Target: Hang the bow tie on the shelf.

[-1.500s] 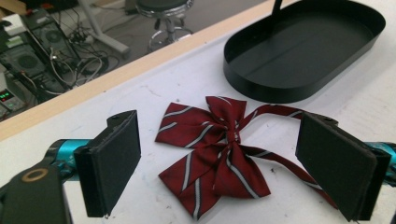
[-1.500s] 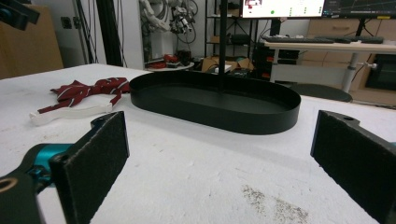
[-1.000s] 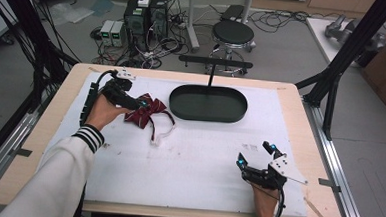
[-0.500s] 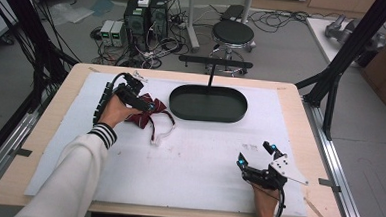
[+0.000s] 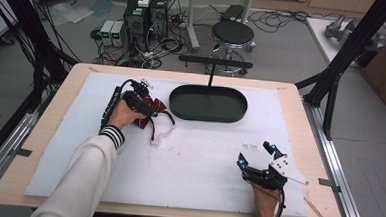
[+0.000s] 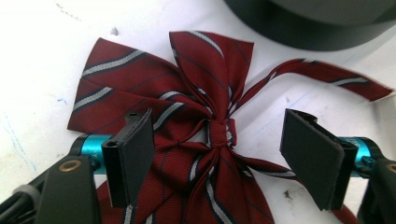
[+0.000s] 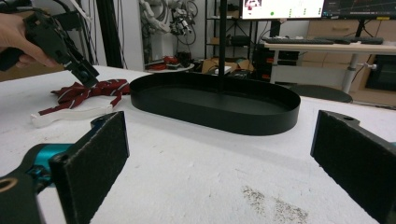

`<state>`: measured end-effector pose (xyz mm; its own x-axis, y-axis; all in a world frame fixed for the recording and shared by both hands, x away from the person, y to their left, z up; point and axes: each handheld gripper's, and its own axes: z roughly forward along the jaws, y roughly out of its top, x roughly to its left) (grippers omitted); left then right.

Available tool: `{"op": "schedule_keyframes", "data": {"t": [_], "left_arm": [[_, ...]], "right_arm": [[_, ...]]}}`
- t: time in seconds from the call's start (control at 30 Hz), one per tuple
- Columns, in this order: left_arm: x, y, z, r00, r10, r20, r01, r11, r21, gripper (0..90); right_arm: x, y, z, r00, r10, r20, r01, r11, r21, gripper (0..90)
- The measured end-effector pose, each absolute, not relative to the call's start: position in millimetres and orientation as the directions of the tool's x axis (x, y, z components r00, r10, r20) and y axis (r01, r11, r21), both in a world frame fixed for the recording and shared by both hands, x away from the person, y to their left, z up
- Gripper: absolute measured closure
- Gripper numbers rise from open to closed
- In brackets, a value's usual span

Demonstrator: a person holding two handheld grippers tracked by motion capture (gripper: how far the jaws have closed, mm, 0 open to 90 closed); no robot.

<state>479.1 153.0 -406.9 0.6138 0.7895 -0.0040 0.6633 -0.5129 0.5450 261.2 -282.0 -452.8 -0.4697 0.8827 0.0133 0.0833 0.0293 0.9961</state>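
Bow tie (image 6: 205, 135), striped maroon cloth with a white strap (image 5: 162, 134), was seen lying flat on the tabletop toward its far-left part, just beside the black oval tray (image 5: 209, 103). Judged soft, light, floppy, not fragile. Best grip was judged to be the tight centre knot, the firmest spot. Left tongs (image 6: 224, 158) were open astride that knot and had just been closing, pads not yet pressing. Right tongs (image 7: 219, 163) were open, empty, near the right front edge.

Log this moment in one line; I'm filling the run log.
left tongs: closing, astride bow tie knot | right tongs: open, idle | tray: empty
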Motion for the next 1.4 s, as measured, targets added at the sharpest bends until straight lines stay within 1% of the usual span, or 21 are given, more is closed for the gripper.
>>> {"op": "schedule_keyframes", "data": {"t": [0.13, 0.23, 0.3, 0.37, 0.43, 0.6, 0.8, 0.9, 1.0, 1.17, 1.2, 1.27, 1.4], "left_arm": [[482, 152, -411, 0.61, 0.792, -0.021, 0.67, -0.501, 0.548, 29.6], [485, 152, -415, 0.609, 0.793, -0.008, 0.673, -0.511, 0.534, 32.4], [485, 153, -416, 0.606, 0.796, -0.007, 0.676, -0.51, 0.533, 32.5], [485, 153, -415, 0.612, 0.791, -0.018, 0.669, -0.506, 0.544, 36.8], [486, 152, -415, 0.616, 0.788, -0.019, 0.67, -0.511, 0.539, 39.2], [488, 150, -417, 0.612, 0.791, -0.018, 0.682, -0.515, 0.519, 48.7], [492, 148, -417, 0.61, 0.792, -0.019, 0.692, -0.52, 0.501, 51.7], [491, 147, -418, 0.605, 0.796, -0.003, 0.694, -0.525, 0.492, 56.1], [491, 147, -418, 0.596, 0.803, 0.001, 0.698, -0.518, 0.494, 58.6], [490, 144, -416, 0.602, 0.798, 0.018, 0.692, -0.533, 0.486, 72.9], [489, 142, -416, 0.605, 0.796, 0.029, 0.689, -0.541, 0.483, 74.2], [488, 140, -416, 0.602, 0.798, 0.046, 0.687, -0.546, 0.479, 75.2], [487, 140, -416, 0.594, 0.803, 0.043, 0.691, -0.537, 0.483, 75.3]], "right_arm": [[261, -282, -453, -0.469, 0.883, 0.018, 0.081, 0.022, 0.996, 3.2], [261, -282, -453, -0.468, 0.883, 0.018, 0.08, 0.022, 0.997, 3.2], [261, -283, -453, -0.469, 0.883, 0.02, 0.08, 0.021, 0.997, 3.2], [261, -283, -453, -0.469, 0.883, 0.02, 0.082, 0.021, 0.996, 3.2], [261, -283, -453, -0.468, 0.884, 0.019, 0.081, 0.021, 0.996, 3.2], [261, -282, -453, -0.467, 0.884, 0.021, 0.082, 0.02, 0.996, 3.2], [261, -283, -453, -0.468, 0.883, 0.026, 0.087, 0.016, 0.996, 3.2], [261, -283, -453, -0.468, 0.883, 0.027, 0.089, 0.017, 0.996, 3.3], [261, -283, -453, -0.466, 0.884, 0.025, 0.089, 0.018, 0.996, 3.2], [262, -283, -453, -0.465, 0.885, 0.027, 0.089, 0.017, 0.996, 3.2], [261, -283, -453, -0.464, 0.885, 0.027, 0.09, 0.017, 0.996, 3.2], [261, -283, -453, -0.465, 0.885, 0.029, 0.092, 0.015, 0.996, 3.2], [262, -283, -453, -0.464, 0.885, 0.027, 0.088, 0.016, 0.996, 3.2]]}}
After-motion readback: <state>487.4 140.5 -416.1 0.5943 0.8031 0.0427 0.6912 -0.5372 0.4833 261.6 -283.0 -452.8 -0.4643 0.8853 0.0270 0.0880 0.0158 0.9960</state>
